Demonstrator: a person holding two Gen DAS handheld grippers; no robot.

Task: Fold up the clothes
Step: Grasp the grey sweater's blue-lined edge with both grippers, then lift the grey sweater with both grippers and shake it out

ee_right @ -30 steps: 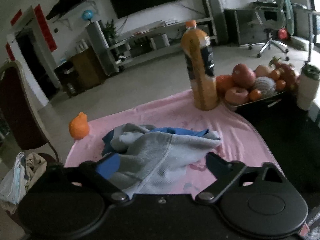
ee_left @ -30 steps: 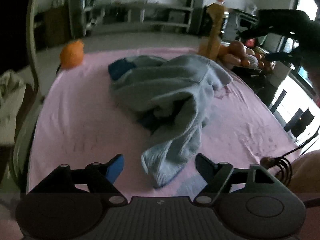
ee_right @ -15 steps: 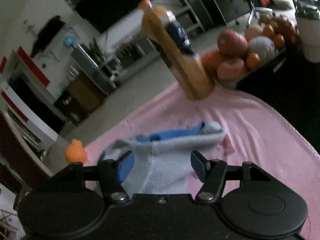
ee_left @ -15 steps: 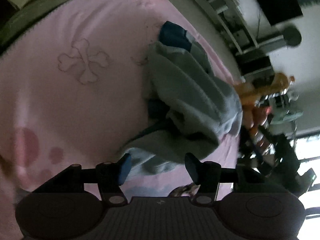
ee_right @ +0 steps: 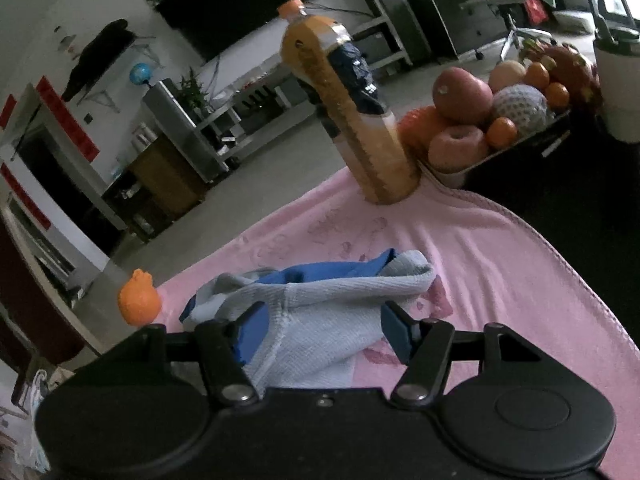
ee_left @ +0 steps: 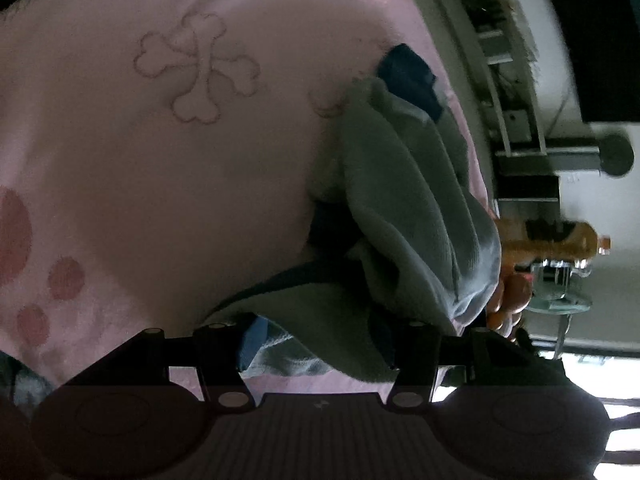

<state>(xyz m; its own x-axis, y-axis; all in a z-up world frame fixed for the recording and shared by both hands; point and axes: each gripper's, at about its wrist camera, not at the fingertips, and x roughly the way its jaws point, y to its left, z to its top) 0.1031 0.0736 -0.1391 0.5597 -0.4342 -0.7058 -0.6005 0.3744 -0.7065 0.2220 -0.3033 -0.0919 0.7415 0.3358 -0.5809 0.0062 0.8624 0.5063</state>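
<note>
Both the left gripper (ee_left: 320, 346) and right gripper (ee_right: 320, 330) stand apart around the crumpled grey sweater (ee_right: 320, 320); each should pinch one single layer's edge.

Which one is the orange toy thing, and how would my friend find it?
Start at the pink blanket over the table and follow it to the far left corner, past the crumpled grey-blue garment. The small orange figure sits there alone, far from the juice bottle and fruit tray.
</note>
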